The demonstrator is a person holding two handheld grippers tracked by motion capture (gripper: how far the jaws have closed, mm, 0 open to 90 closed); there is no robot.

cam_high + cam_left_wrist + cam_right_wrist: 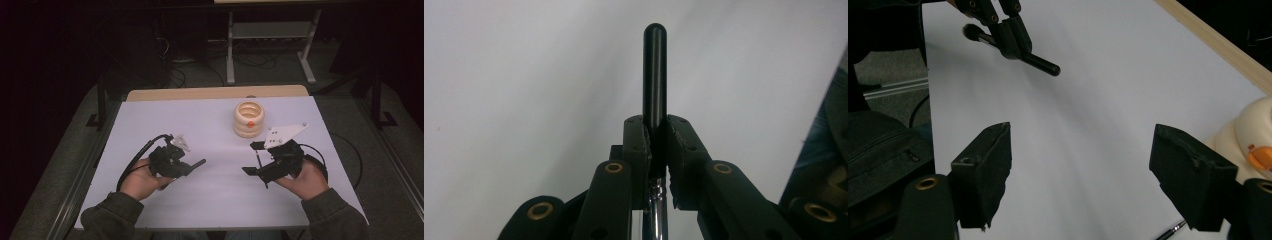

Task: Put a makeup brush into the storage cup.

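Nearest the person, the left tongs (192,167) pinch a slim black round-tipped rod with a metal shaft (654,75) and hold it above the white-covered table (215,200), well short of the cream ribbed ring-shaped cup (248,119). The grip sits on a narrow, smooth stem, so the rod could swivel or slide out if the hand tips. Closer to the cup, the right tongs (1093,180) stand spread and empty; a careless sweep might knock the cup over.
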